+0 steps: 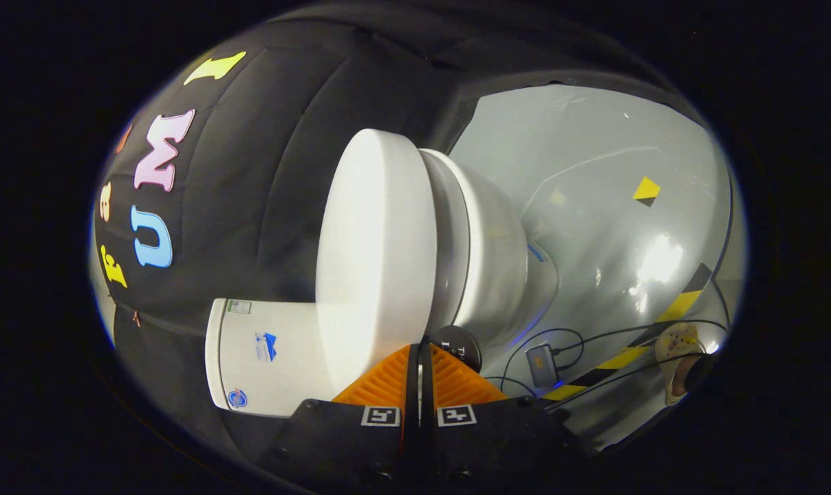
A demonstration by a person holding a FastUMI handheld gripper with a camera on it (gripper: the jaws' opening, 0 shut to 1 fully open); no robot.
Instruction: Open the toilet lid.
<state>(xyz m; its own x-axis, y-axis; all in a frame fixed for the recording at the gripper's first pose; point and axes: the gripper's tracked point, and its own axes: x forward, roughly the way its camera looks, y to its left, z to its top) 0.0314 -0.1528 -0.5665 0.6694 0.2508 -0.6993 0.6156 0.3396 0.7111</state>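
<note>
Lid (378, 261) just ahead of the gripper's (419, 347) closed fingers.

- Gripper (419, 357): fingers closed together, tips at the toilet lid (378, 261) edge, centre frame.
- Lower right: cables (594, 337) and a small box (541, 364) clutter the floor (594, 206).

The view is rolled onto its side. The gripper (419, 354) has its 2 fingers (386, 381) pressed together with barely a slit between them, nothing held. Just ahead of the tips stands the white toilet lid (378, 254), lying closed against the bowl (488, 254). The cistern (264, 357) sits beside the lid, against the black cloth wall. Beyond the bowl, the glossy grey floor (608, 206) carries black cables (594, 337), a small grey box (541, 364) and yellow-black striped tape (663, 326).
</note>
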